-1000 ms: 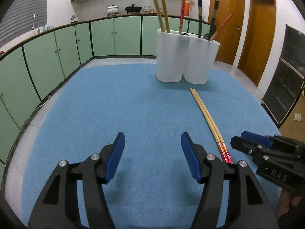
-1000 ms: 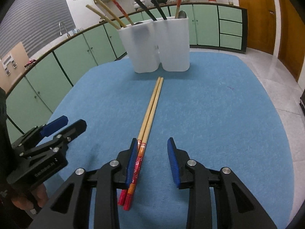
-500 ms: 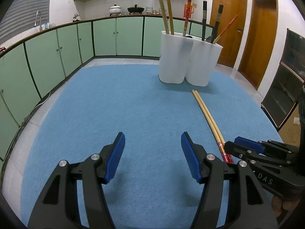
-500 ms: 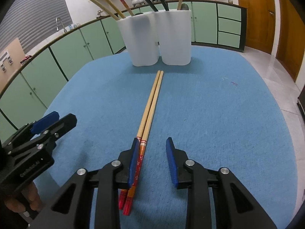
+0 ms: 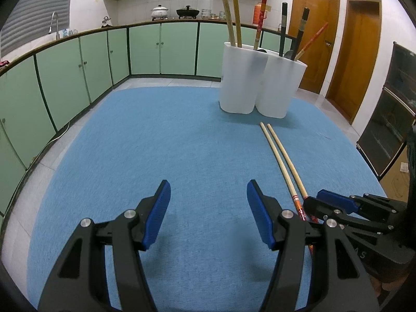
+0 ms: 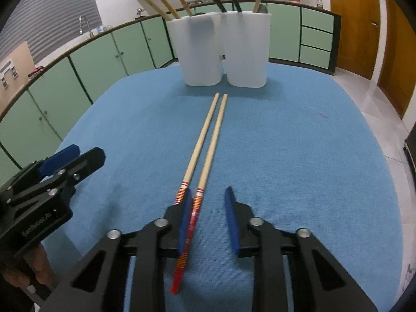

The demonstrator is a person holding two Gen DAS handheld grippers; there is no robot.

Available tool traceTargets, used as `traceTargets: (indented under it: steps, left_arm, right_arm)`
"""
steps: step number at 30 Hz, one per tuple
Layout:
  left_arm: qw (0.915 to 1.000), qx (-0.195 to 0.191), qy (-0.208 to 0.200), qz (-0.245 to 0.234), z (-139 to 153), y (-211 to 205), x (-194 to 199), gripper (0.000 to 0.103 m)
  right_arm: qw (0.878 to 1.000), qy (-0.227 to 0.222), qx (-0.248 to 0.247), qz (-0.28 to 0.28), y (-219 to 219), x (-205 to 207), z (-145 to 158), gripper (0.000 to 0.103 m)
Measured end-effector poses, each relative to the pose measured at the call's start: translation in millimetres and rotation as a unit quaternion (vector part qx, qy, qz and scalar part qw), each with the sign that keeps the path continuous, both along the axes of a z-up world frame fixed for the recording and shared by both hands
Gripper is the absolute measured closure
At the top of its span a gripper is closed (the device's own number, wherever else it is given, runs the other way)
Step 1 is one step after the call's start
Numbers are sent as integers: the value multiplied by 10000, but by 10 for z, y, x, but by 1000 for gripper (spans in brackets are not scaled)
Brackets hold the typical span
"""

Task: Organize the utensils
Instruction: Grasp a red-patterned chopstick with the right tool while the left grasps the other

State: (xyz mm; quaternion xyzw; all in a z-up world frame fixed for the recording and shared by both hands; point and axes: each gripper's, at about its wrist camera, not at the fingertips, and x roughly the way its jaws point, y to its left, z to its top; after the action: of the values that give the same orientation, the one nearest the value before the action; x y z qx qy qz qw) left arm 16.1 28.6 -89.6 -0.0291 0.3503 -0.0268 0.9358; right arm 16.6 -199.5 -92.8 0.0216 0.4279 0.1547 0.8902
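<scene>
1. One desk [image 6: 299, 156], covered by a blue cloth, carries everything; its near edge is cut off by both views.
2. Two white holders stand side by side and touching near the far edge: the left holder [image 6: 201, 52] and the right holder [image 6: 247, 52]. In the left wrist view they are at [image 5: 240, 78] and [image 5: 279, 88].
3. The utensils standing in the holders number six sticks as far as can be counted, leaning out at various angles, plus one dark rounded item in the right holder that is hard to make out. Their upper ends are cut off in the right wrist view.
4. Two grippers are in view. The left gripper [image 5: 208, 212] hovers over bare cloth toward the near left of the desk, its fingers well apart with nothing between them. The right gripper [image 6: 208, 219] is low over the near end of the chopsticks; its fingers are closing, the left pad against one stick, the right pad still clear.
5. Two loose chopsticks [image 6: 208, 143] lie flat and parallel, just beside each other, in the middle of the desk. Their long axis runs from near edge to far edge: pale tips point at the holders, red banded ends lie nearest. One stick lies between the right fingers; the other passes outside the left finger, which hides its near end.
6. In the left wrist view the chopsticks [image 5: 280, 156] have their red ends partly hidden behind the right gripper [image 5: 309, 205].
</scene>
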Motion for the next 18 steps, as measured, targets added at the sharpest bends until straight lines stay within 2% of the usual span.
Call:
traceTargets:
  steps: [3, 11, 18]
  left_arm:
    - [10000, 14, -1, 2, -1, -2, -1, 44]
    - [9999, 97, -1, -97, 6, -108, -10, 44]
    - [9990, 0, 59, -447, -1, -426, -15, 44]
  right_arm:
    - [10000, -5, -41, -21, 0, -3, -2, 96]
    - [9990, 38, 159, -422, -275, -63, -2, 98]
    - [9947, 46, 141, -1022, -700, -185, -14, 98]
